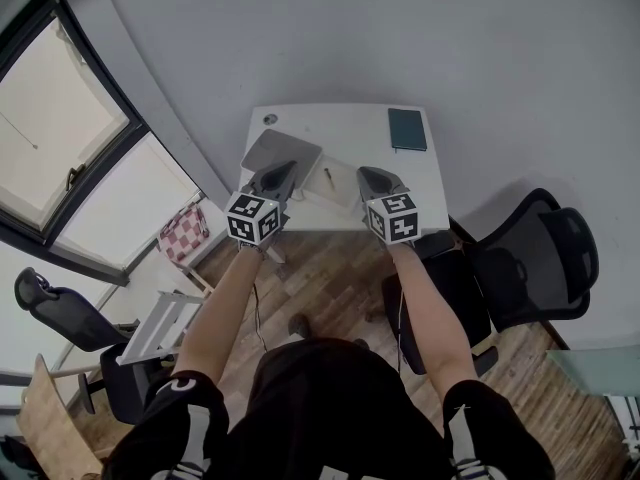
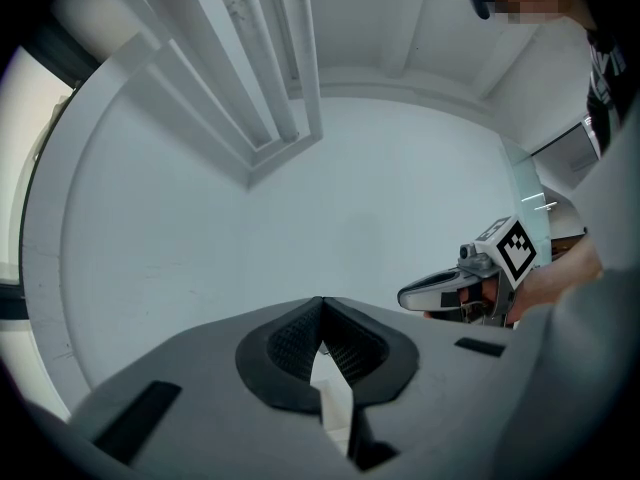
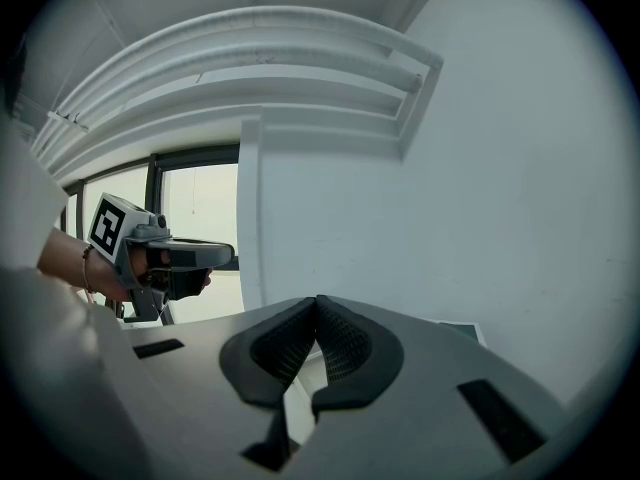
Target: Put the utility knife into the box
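White rectangular desk (image 1: 350,133), ribbed left tongs (image 2: 322,306) touching

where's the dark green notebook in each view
Head view: dark green notebook on the far right corner of the white table.
Left gripper view: not in it.
Right gripper view: a thin teal sliver just right of the claw of the right gripper.
Shared landmark: the pale wall behind the table, in all three.

a white desk (image 1: 340,128) stands ahead of the left gripper (image 1: 279,174) and right gripper (image 1: 376,177), against a grey wall (image 1: 400,28). wood-plank floor (image 1: 330,260) lies below them. a black office chair (image 1: 540,258) sits right of the right gripper; bright daylit windows (image 1: 60,118) lie left of the left one.
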Motion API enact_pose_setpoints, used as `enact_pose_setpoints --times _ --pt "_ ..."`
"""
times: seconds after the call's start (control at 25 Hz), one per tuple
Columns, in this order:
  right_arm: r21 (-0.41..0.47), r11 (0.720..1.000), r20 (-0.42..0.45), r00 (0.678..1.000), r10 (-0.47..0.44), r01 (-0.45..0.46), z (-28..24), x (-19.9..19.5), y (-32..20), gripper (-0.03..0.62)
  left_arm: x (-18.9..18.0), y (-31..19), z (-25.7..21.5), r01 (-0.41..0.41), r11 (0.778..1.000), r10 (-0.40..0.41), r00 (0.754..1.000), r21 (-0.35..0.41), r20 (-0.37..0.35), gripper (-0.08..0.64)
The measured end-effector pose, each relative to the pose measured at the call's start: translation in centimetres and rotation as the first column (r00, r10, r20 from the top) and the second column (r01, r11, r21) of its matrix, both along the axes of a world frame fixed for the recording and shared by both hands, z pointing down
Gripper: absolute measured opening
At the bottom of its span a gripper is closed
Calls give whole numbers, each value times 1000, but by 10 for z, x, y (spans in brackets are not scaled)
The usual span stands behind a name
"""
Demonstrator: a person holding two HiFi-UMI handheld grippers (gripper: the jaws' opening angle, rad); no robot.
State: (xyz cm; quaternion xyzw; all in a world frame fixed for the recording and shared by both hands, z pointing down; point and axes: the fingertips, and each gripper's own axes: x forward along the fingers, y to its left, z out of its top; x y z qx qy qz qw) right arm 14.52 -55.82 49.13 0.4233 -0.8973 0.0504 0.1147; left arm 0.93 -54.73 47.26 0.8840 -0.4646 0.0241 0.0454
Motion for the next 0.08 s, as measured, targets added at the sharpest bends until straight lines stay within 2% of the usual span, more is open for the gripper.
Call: enact_pose_setpoints --times 0.08 --pt "-2 1000 -1 1000 0 0 -1 1 1 15 1 1 -1 -1 1000 1 1000 -1 0 26"
